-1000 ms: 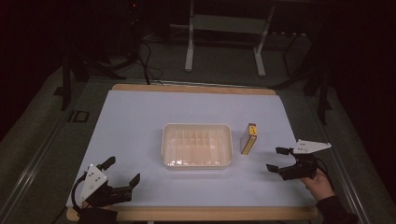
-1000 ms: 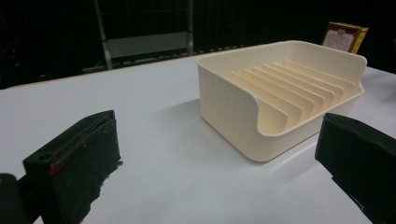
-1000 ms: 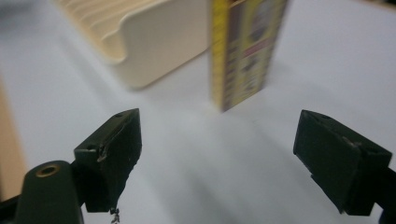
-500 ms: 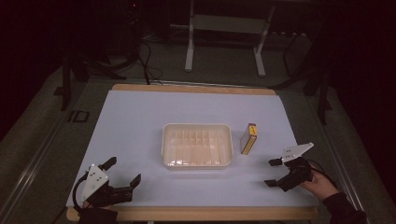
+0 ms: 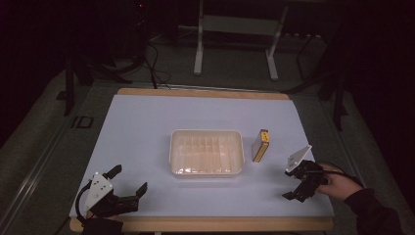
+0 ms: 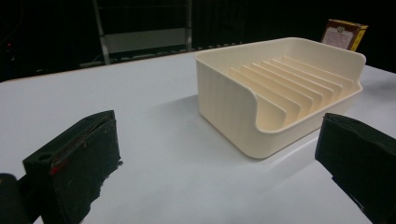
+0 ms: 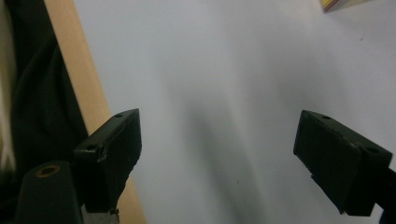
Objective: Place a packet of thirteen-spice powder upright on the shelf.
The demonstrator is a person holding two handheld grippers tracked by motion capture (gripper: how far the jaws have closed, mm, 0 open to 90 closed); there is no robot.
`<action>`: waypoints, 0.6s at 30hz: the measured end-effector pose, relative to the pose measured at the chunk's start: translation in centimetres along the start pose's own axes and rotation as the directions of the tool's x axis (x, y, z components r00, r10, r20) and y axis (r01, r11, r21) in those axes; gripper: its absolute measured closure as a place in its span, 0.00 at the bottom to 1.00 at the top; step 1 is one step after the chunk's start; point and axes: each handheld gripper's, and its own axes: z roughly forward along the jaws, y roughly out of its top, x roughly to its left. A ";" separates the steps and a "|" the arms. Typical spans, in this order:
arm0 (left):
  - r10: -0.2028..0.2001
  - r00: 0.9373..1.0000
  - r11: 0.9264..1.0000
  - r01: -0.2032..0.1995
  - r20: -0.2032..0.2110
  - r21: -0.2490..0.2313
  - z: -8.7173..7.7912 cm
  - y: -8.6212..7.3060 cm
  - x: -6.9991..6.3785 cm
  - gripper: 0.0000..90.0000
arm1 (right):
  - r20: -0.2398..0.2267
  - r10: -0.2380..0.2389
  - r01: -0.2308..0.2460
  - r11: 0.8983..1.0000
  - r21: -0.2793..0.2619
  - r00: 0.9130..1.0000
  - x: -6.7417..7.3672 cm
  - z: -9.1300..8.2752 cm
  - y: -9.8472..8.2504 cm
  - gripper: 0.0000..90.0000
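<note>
A cream tray [image 5: 207, 152] with ribbed dividers is seen at the middle of the white table [image 5: 147, 127]. A small yellow-and-brown box [image 5: 261, 145] stands on edge just beside the tray's right wall, not touching it.

The left gripper [image 5: 128, 189] is set down on the table at its near left corner, with no hand on it. Its jaws are spread wide and nothing is held between them. In the left gripper view [image 6: 219, 163], the tray [image 6: 280, 88] lies ahead and slightly to the right of the jaws, well apart from them, with its low notched corner turned toward the camera. The box [image 6: 344, 33] is seen beyond the tray's far wall.

The right gripper [image 5: 292, 183] is held by a hand [image 5: 337, 182] near the table's right front corner, nearer than the box and to its right. In the right gripper view [image 7: 217, 154], the jaws are wide apart over bare table, and nothing is gripped. A corner of the box [image 7: 338, 4] is visible far ahead at the upper right, and the table's wooden edge [image 7: 79, 74] runs along the left.
</note>
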 end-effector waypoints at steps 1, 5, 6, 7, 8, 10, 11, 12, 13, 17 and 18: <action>-0.001 1.000 1.000 0.001 0.000 0.000 0.0 0.0 0.0 0.00 | -0.008 -0.002 0.003 1.000 0.014 1.000 0.0 -0.1 0.1 0.17; 0.002 1.000 1.000 -0.002 0.001 0.005 0.0 0.0 0.0 0.00 | -0.018 -0.003 0.004 0.998 0.058 1.000 0.1 -0.3 0.6 0.17; 0.003 1.000 1.000 -0.003 0.000 0.007 0.1 0.0 0.0 0.00 | -0.017 -0.011 0.012 0.997 0.074 1.000 0.1 -0.3 0.7 0.16; 0.002 1.000 1.000 -0.002 0.000 0.009 0.1 0.0 0.0 0.00 | -0.016 -0.017 0.018 0.996 0.090 1.000 0.1 -0.3 0.8 0.16; 0.000 1.000 1.000 0.000 0.001 0.009 0.1 0.0 0.0 0.00 | -0.012 -0.023 0.024 0.993 0.112 1.000 0.1 -0.2 0.9 0.16; -0.003 1.000 1.000 0.003 0.002 0.011 0.1 -0.1 0.0 0.00 | -0.016 -0.033 0.034 0.988 0.151 0.999 0.1 0.0 1.2 0.16; -0.003 1.000 1.000 0.003 0.002 0.011 0.1 -0.1 0.0 0.00 | -0.023 -0.031 0.034 0.985 0.169 0.999 0.1 0.1 1.3 0.16; -0.004 1.000 1.000 0.004 0.002 0.010 0.1 -0.1 0.0 0.00 | -0.033 -0.026 0.032 0.982 0.185 0.999 0.0 0.1 1.5 0.16; -0.004 1.000 1.000 0.004 0.003 0.010 0.1 -0.1 0.0 0.00 | -0.038 -0.025 0.032 0.981 0.194 0.999 -0.1 0.1 1.6 0.16; -0.002 1.000 1.000 0.002 0.001 0.012 0.1 -0.1 0.0 0.00 | -0.038 -0.011 0.020 0.970 0.243 0.999 -0.2 -0.1 2.2 0.15; -0.001 1.000 1.000 0.001 0.002 0.010 0.1 -0.1 0.0 0.00 | -0.046 -0.013 0.024 0.965 0.263 0.999 -0.2 -0.1 2.3 0.15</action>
